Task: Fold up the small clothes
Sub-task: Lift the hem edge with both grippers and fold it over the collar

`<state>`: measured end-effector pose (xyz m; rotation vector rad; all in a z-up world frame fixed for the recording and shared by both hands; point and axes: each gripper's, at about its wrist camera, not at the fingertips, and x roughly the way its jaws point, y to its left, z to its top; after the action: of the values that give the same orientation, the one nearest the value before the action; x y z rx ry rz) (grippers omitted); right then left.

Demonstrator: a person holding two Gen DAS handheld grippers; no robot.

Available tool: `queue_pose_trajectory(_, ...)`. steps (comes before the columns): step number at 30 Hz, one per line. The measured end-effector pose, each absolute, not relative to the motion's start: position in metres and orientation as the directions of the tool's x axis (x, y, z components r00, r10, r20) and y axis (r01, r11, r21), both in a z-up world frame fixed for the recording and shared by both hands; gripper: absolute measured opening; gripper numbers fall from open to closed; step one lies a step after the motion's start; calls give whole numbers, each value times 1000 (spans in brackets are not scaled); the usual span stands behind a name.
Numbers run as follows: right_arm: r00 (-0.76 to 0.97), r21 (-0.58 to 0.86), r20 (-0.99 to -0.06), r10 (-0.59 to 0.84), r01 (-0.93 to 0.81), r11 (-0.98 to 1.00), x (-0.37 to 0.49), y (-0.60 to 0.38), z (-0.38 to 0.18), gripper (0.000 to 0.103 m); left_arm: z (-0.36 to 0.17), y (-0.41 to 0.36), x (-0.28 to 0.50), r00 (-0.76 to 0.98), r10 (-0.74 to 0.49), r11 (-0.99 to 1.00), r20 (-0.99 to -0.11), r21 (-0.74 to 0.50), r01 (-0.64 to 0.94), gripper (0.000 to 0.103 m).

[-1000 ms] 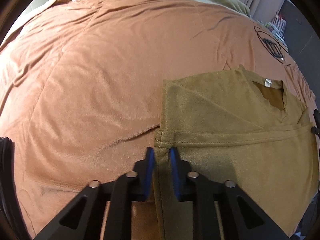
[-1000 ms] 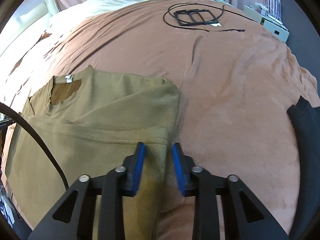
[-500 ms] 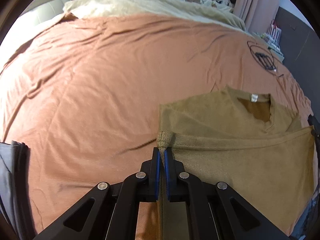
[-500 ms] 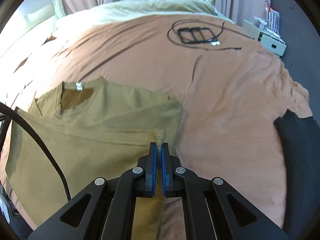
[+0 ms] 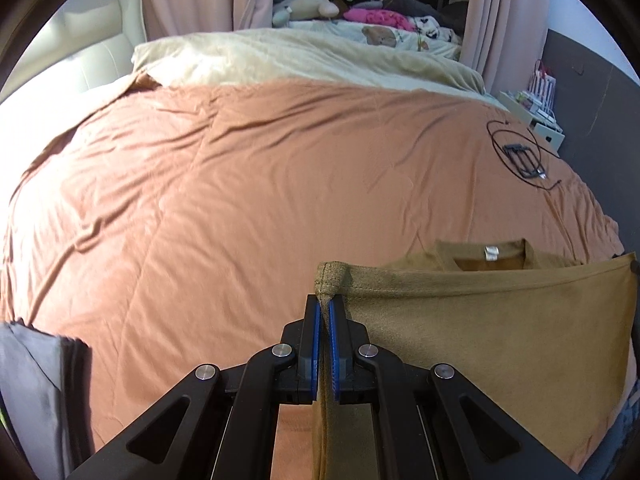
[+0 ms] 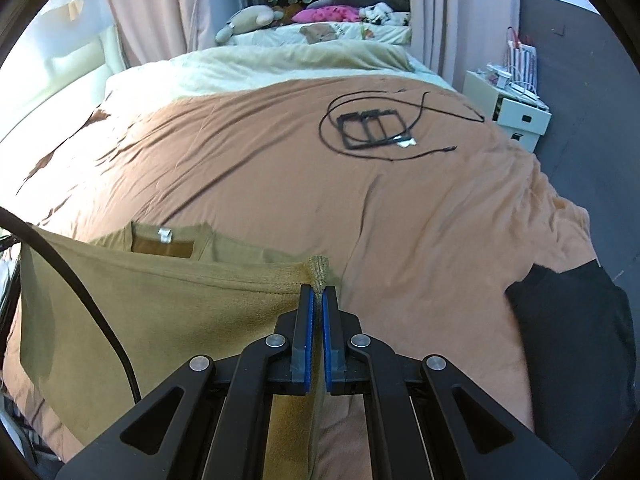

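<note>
An olive-brown T-shirt (image 5: 480, 328) hangs stretched between my two grippers above the orange bedspread (image 5: 240, 200). My left gripper (image 5: 325, 308) is shut on the shirt's left hem corner, a nub of cloth poking out past the blue pads. In the right wrist view the same T-shirt (image 6: 160, 312) spreads to the left, and my right gripper (image 6: 318, 296) is shut on its right hem corner. The neckline with a white label (image 6: 164, 236) still lies on the bed beyond the lifted hem.
A black cable coil with flat black frames (image 6: 372, 128) lies on the bedspread at the far right. A black garment (image 6: 572, 336) rests at the bed's right edge, a grey folded cloth (image 5: 36, 384) at the left. A cream blanket (image 5: 304, 60) and white boxes (image 6: 516, 112) lie beyond.
Both grippers closed on the shirt's hem corners, then rose, lifting the hem off the bed. The views tilted up, showing more of the room behind.
</note>
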<state>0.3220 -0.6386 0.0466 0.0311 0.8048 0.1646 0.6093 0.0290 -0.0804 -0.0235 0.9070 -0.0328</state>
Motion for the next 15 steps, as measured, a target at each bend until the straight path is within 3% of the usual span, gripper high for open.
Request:
queue_pose_trajectory(6, 671, 117, -722, 168, -121, 986, 346, -638, 49, 0, -79, 28, 635, 617, -30, 999, -786, -37, 1, 4)
queue_pose_trajectory(15, 621, 113, -769, 151, -100, 989, 391, -634, 28, 0, -118, 24, 667, 556, -23, 1000, -831, -30, -3, 4)
